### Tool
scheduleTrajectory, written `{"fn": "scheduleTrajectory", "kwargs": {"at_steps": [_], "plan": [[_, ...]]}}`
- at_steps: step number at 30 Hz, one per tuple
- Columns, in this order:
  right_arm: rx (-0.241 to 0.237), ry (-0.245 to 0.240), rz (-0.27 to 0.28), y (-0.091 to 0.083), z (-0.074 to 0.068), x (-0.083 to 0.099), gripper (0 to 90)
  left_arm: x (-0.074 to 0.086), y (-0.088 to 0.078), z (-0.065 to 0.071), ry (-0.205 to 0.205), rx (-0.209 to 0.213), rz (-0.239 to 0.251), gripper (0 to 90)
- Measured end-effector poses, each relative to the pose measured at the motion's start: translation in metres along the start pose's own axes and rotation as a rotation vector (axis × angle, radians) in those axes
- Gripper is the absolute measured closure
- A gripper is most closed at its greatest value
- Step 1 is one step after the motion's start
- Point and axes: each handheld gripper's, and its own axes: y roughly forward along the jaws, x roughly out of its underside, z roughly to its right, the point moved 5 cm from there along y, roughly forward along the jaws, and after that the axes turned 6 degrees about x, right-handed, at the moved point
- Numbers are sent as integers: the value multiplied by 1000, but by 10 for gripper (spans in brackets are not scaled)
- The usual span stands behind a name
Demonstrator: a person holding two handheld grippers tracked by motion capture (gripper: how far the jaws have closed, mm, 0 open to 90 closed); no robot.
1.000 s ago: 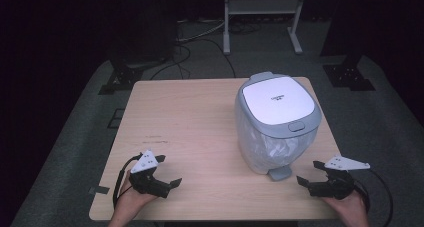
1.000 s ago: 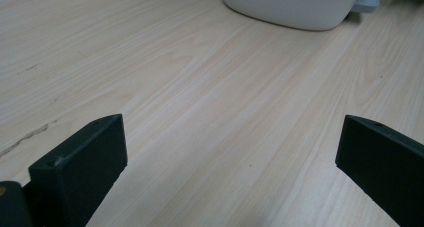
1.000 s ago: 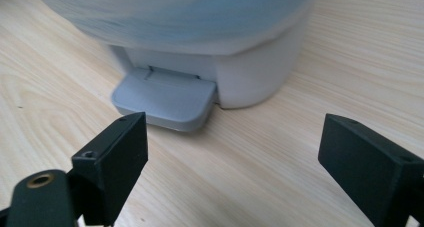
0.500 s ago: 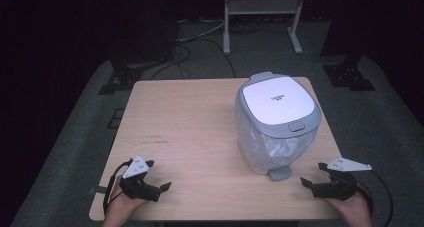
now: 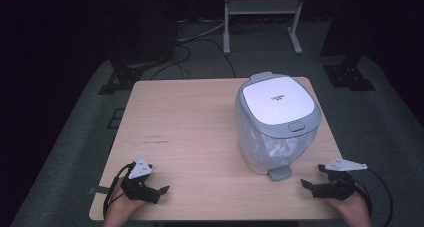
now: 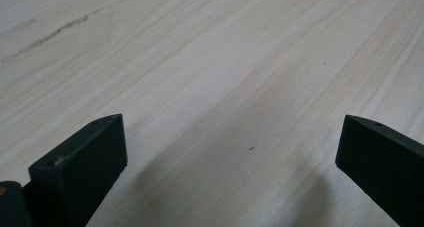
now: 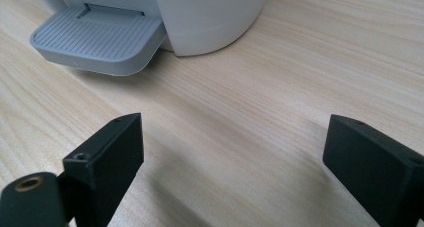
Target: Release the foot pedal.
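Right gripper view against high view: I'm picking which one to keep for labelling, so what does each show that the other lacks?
The right gripper view alone shows the ribbed top of the bin's grey pedal close up, and the wide gap between the right gripper jaws, with nothing in it.

The high view alone shows the bin's white lid, the left gripper, both hands and the floor around the table.

Both show the bin, its pedal, the right gripper and the wooden table.

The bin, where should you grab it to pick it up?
Likely by the lid rim of the bin, one gripper on each side: the body is too wide for the jaws, and the overhanging rim gives an edge. The lid is shut.
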Motion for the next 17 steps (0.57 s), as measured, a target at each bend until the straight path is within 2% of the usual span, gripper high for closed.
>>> {"fn": "scheduleTrajectory", "kwargs": {"at_steps": [5, 17], "plan": [[3, -11, -9, 1, 0, 1, 83, 3, 5, -1, 3, 9, -17, 0], [30, -44, -31, 4, -3, 2, 83, 3, 5, -1, -6, 17, -17, 0]]}}
